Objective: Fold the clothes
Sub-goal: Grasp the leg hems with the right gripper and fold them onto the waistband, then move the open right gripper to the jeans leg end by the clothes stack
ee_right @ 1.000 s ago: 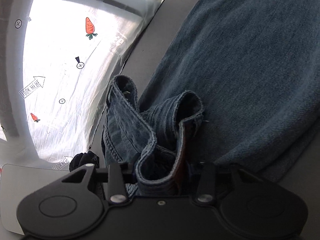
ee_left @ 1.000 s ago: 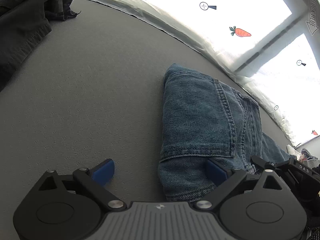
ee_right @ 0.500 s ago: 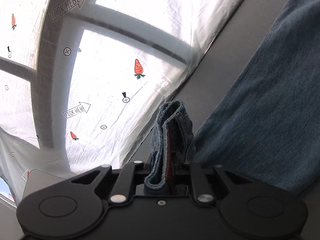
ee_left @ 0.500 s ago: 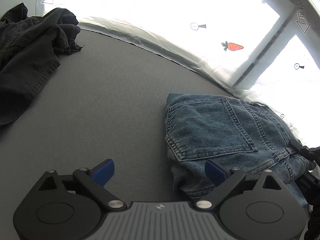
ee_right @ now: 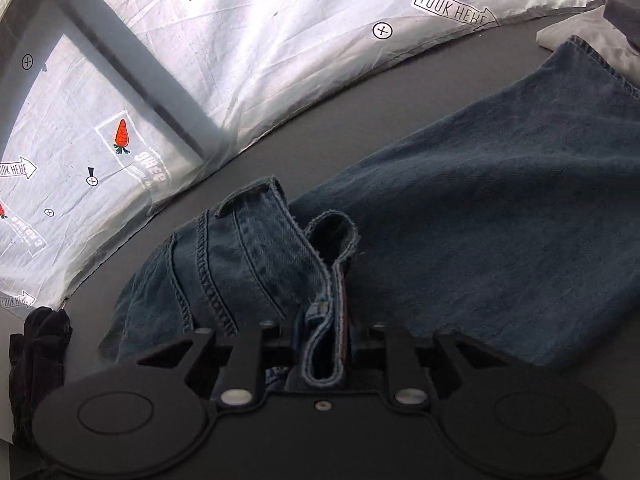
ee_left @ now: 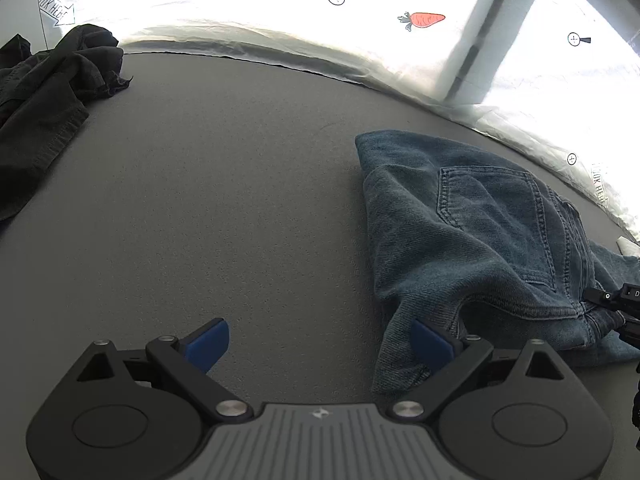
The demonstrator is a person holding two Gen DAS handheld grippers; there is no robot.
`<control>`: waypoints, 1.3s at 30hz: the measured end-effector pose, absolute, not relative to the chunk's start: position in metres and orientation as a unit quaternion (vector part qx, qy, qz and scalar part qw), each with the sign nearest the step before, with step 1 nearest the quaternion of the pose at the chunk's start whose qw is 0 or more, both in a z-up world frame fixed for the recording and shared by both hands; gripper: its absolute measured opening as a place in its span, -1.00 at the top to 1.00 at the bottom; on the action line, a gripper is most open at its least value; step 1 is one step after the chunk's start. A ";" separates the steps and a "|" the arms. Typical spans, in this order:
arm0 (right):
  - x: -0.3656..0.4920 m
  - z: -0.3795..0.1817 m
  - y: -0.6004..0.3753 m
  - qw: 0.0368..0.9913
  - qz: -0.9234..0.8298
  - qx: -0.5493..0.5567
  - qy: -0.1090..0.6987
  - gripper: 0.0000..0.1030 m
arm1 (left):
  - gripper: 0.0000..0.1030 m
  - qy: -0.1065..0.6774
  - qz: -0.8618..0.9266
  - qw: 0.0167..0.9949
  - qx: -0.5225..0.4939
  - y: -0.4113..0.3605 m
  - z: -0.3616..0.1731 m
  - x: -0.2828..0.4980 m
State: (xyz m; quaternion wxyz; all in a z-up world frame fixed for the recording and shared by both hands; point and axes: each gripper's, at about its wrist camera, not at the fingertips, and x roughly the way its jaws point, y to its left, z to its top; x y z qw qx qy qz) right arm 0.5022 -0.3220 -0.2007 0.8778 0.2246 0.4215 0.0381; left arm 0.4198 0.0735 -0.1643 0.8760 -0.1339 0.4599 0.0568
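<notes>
Two views, left wrist first. Shows the left gripper (ee_left: 320,340) with jaws spread wide and only bare grey table (ee_left: 220,180) in the gap. Grips nothing. Puts its right-hand blue pad (ee_left: 432,346) right at the near corner of the jeans (ee_left: 480,240); whether touching, cannot tell. Finds the jeans on the right part of the table, bunched, back pocket up, far edge near the white printed sheet (ee_left: 280,20) with its carrot (ee_left: 422,20). Catches a black bit of the right gripper (ee_left: 618,304) at the right border, at the waistband end of the denim. Leaves a crumpled dark garment (ee_left: 44,92) at far left, well apart from the jeans.

Next, right wrist. Looks along the right gripper (ee_right: 324,332), jaws narrow and just now eased apart a little, yet with a doubled fold of the waistband (ee_right: 256,256) standing upright between them. Fills the gap with denim from side to side, so reads as a grip on the jeans, though pads mostly hidden by the cloth. Shows the leg of the jeans (ee_right: 500,220) spread flat across the table to the right, hem toward a white cloth (ee_right: 580,36) at top right. Keeps a black bundle (ee_right: 36,360) at the lower left edge, beside the printed sheet.
</notes>
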 end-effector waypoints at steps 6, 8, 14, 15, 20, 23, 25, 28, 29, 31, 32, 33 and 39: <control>0.488 -0.209 -0.309 0.917 0.057 0.141 0.370 0.14 | -0.88 0.468 0.079 0.870 -0.132 0.076 -0.164 0.410; 0.487 -0.207 -0.300 0.924 0.039 0.096 0.368 -0.15 | -0.88 0.467 0.079 0.871 -0.132 0.075 -0.161 0.409; 0.466 -0.199 -0.317 0.920 0.015 0.095 0.380 -0.65 | -0.88 0.450 0.064 0.883 -0.121 0.069 -0.148 0.401; 0.461 -0.196 -0.319 0.920 0.015 0.094 0.379 -0.65 | -0.88 0.446 0.064 0.885 -0.120 0.068 -0.146 0.399; 0.432 -0.187 -0.335 0.919 -0.021 0.084 0.385 -0.85 | -0.89 0.436 0.058 0.889 -0.126 0.062 -0.140 0.390; 0.412 -0.192 -0.353 0.911 -0.068 0.082 0.399 -0.85 | -0.89 0.434 0.051 0.890 -0.126 0.052 -0.139 0.383; 0.398 -0.198 -0.370 0.903 -0.087 0.099 0.409 -0.85 | -0.89 0.437 0.049 0.889 -0.127 0.044 -0.138 0.378; 0.378 -0.200 -0.393 0.896 -0.101 0.116 0.417 -0.85 | -0.89 0.448 0.041 0.883 -0.131 0.026 -0.138 0.376; 0.373 -0.200 -0.399 0.894 -0.107 0.115 0.419 -0.85 | -0.89 0.453 0.038 0.881 -0.130 0.020 -0.138 0.376; 0.367 -0.203 -0.411 0.891 -0.113 0.115 0.424 -0.85 | -0.89 0.450 0.032 0.884 -0.124 0.008 -0.133 0.379; 0.366 -0.203 -0.417 0.891 -0.113 0.121 0.423 -0.85 | -0.89 0.446 0.028 0.886 -0.123 0.002 -0.130 0.382; 0.366 -0.204 -0.424 0.891 -0.113 0.127 0.421 -0.85 | -0.89 0.443 0.025 0.888 -0.122 -0.004 -0.127 0.386; 0.382 -0.204 -0.466 0.897 -0.121 0.148 0.399 -0.71 | -0.89 0.428 -0.028 0.898 -0.096 -0.048 -0.114 0.438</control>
